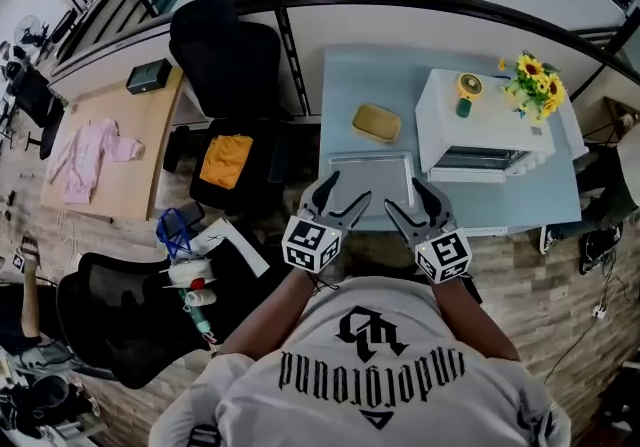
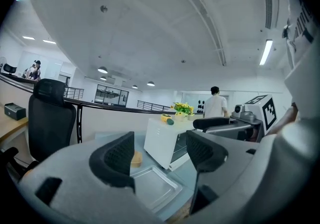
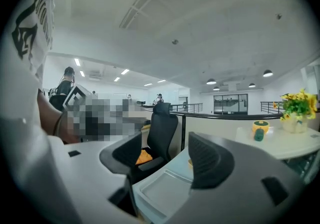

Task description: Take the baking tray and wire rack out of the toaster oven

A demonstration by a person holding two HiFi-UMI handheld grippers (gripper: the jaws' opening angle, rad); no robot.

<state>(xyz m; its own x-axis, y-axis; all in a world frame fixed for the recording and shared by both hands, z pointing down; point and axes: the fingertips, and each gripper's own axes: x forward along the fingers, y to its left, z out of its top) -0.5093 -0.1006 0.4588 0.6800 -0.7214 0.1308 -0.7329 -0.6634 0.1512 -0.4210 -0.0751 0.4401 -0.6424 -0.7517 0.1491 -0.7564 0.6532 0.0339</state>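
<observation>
Head view: the baking tray [image 1: 370, 180] lies on the desk [image 1: 520, 203] just beyond the left gripper [image 1: 345, 188] and right gripper [image 1: 403, 193]. The toaster oven [image 1: 480, 120], wire rack probably inside, stands to the right, nearer the right gripper. Left gripper view: jaws apart and empty, oven ahead-right; right gripper view: jaws wide, holding nothing.

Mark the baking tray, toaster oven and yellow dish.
baking tray [image 1: 370, 177], head view, middle of its flat bottom.
toaster oven [image 1: 490, 125], head view, its white top.
yellow dish [image 1: 376, 122], head view, its centre.
</observation>
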